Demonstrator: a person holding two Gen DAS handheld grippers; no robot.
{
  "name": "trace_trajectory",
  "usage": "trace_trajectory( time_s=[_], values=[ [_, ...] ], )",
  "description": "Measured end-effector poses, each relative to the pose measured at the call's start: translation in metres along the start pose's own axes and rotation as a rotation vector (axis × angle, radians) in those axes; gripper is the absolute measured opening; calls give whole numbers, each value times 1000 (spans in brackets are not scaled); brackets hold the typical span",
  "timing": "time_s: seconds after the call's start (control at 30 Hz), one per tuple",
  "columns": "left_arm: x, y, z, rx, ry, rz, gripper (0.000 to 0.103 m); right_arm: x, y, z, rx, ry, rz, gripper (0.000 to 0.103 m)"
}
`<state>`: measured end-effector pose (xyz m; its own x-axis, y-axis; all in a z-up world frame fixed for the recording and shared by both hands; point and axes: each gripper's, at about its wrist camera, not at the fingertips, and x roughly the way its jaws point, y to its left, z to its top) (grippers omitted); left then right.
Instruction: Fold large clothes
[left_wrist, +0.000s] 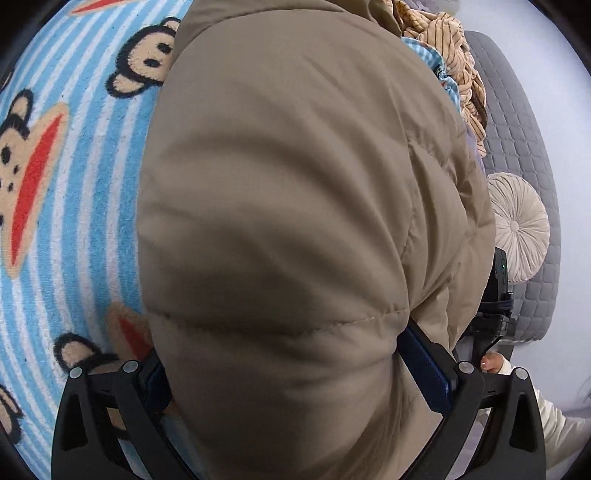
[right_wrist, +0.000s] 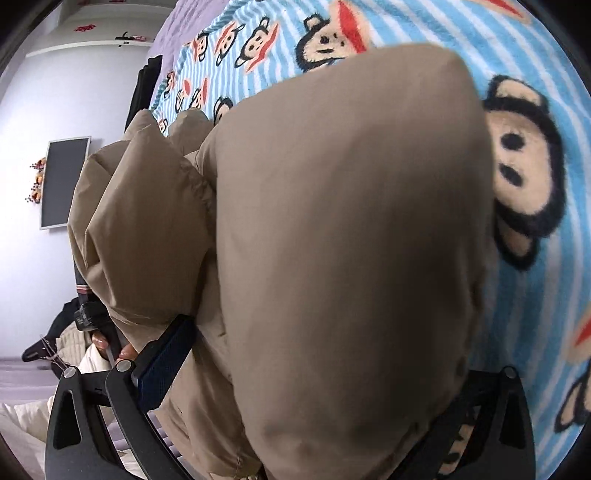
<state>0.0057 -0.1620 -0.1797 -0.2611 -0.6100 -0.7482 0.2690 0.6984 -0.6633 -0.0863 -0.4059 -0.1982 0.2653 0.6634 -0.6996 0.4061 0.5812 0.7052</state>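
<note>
Jacket (left_wrist: 280, 221), tan and padded, is filling most of both wrist views, bulging up between the fingers of each tool and lying over the blanket (left_wrist: 74, 206) beneath it. That blanket, blue-and-white striped and printed with cartoon monkey faces, is spreading out to one side of the jacket in each view. Past it, at the edge of the left wrist view, a grey quilted bed edge (left_wrist: 524, 147) is curving away, with a heap of tan striped fabric (left_wrist: 454, 55) sitting above it and a round pleated cushion (left_wrist: 521, 225) resting on it.

The left gripper (left_wrist: 295, 373) is standing with its jaws spread around a thick roll of the jacket, the blue pads pressing into the fabric on both sides. The right gripper (right_wrist: 295, 373) is doing the same, its jaws parted by a fat fold of the jacket packed between them; its far finger is mostly hidden under the cloth. In the right wrist view a dark wall screen (right_wrist: 64, 182) is hanging on the pale wall, and fingertips (right_wrist: 125, 352) are showing beside the tool's near finger.
</note>
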Motion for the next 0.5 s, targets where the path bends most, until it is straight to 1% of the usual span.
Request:
trace_trajectory(
  time_s=[0.1,0.17,0.3,0.33,0.37,0.43,0.47,0.5],
  values=[
    [1,-15,-3,15,-25,69,103,9,-8,0,54,5,27,103],
    [-1,-28,-5,45,-42,116,98,9,-14,-2,100,11,35,103],
    [-9,-55,-11,102,-78,209,86,9,-20,-8,172,22,43,103],
    [-11,-62,-13,116,-88,229,82,8,-20,-10,180,18,41,101],
    [-14,-70,-11,127,-96,244,80,6,-19,-12,182,8,41,98],
    [-20,-81,-15,155,-114,269,76,0,-13,-16,167,-17,45,83],
    [-23,-82,-17,168,-120,279,75,-3,-9,-18,156,-29,49,81],
    [-27,-88,-19,182,-128,289,74,-7,-6,-20,146,-37,53,75]
  ],
)
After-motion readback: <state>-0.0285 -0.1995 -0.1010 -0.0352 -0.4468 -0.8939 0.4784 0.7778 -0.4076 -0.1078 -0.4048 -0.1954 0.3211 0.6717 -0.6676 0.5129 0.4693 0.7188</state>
